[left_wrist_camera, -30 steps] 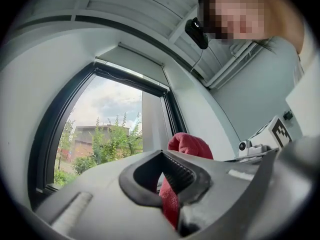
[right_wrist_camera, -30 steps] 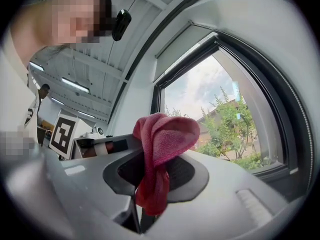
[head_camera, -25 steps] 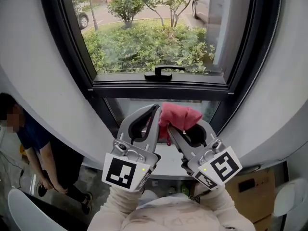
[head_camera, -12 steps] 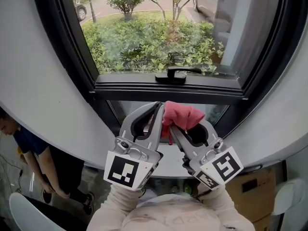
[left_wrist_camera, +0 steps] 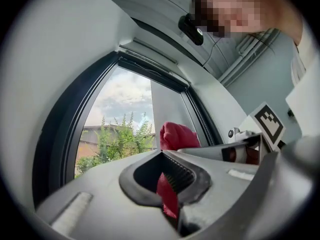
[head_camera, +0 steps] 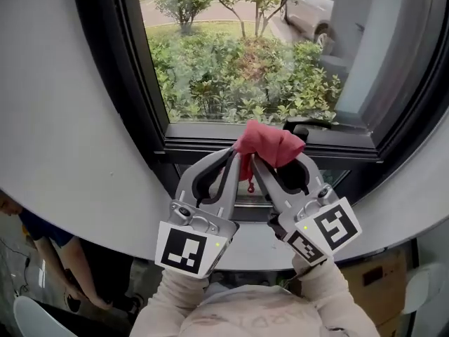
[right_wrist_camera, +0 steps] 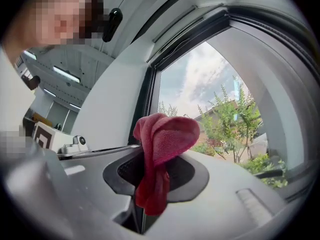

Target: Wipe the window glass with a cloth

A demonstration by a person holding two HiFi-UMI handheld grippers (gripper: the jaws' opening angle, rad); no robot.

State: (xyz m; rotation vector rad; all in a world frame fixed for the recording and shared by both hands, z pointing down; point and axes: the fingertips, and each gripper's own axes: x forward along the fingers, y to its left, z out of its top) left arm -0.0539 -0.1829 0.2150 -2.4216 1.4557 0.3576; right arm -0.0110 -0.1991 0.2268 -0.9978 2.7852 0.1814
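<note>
Far left, low in the head view: a bystander in dark clothes standing below a curved pale grey wall. Next along, a thick black window frame round the clear window glass, with dense green shrubs and small trees outside.

Left of centre: the grey left gripper with its black-and-white marker cube, raised on a cream-sleeved arm. In the left gripper view, fingers clenched together, with a lower fold of the crumpled red cloth pinched between the dark ribbed pads.

Centre: the cloth bunched into a soft lump above both sets of fingertips, held up in front of the frame's lower crossbar at the foot of the pane. A thin red strand hanging down between the two grippers. Contact between cloth and glass impossible to tell.

Just right of centre: the grey right gripper, tips close beside the left one's. In the right gripper view, fingers likewise closed on the cloth, gripping it mid-length, the top flopped over towards the window and a tail drooping below the pads.

Further right: a black lever window handle on the crossbar, just beside the cloth and partly behind it. Beyond the glass at upper right, a parked silver car.
</note>
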